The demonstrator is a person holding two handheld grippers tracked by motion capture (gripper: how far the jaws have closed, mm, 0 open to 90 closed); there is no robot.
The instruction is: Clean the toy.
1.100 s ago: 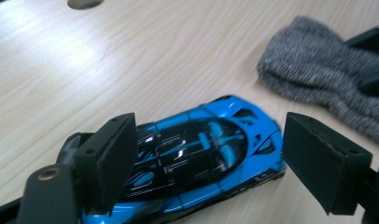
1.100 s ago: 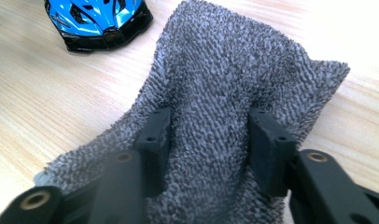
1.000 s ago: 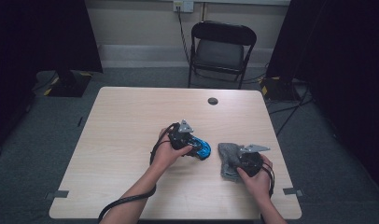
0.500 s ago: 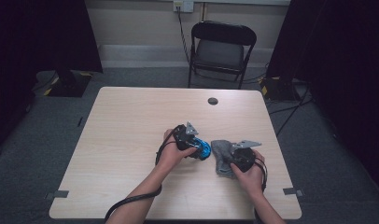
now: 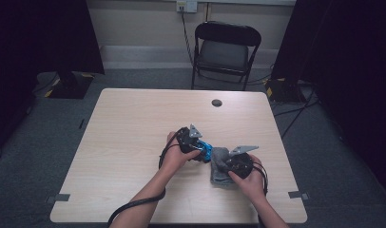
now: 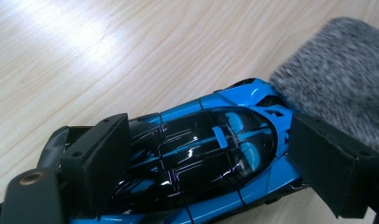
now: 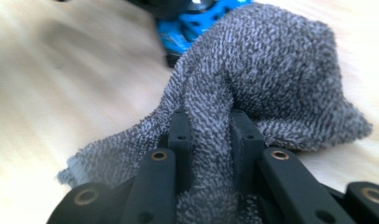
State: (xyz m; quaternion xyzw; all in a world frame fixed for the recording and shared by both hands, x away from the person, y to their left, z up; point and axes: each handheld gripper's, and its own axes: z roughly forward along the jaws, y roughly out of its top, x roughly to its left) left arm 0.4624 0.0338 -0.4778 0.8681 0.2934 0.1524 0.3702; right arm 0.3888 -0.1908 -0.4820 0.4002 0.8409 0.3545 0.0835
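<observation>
Left tool (image 6: 201,158) spread wide around blue toy car (image 6: 211,149) on desk (image 5: 134,128); right tool (image 7: 208,128) just closing, pinching grey cloth (image 7: 271,74) against car.

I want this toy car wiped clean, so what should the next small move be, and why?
Probably slide the grey cloth along the blue toy car. The right gripper already pinches a fold of it touching the car's end, while the left gripper straddles the car.

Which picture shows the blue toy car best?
The left gripper view: the blue toy car sits large between the left tongs, so its glossy black roof and blue body are plain. The high view shows just a small blue patch beside the grey cloth. The right gripper view shows one blurred blue end behind that cloth.
</observation>
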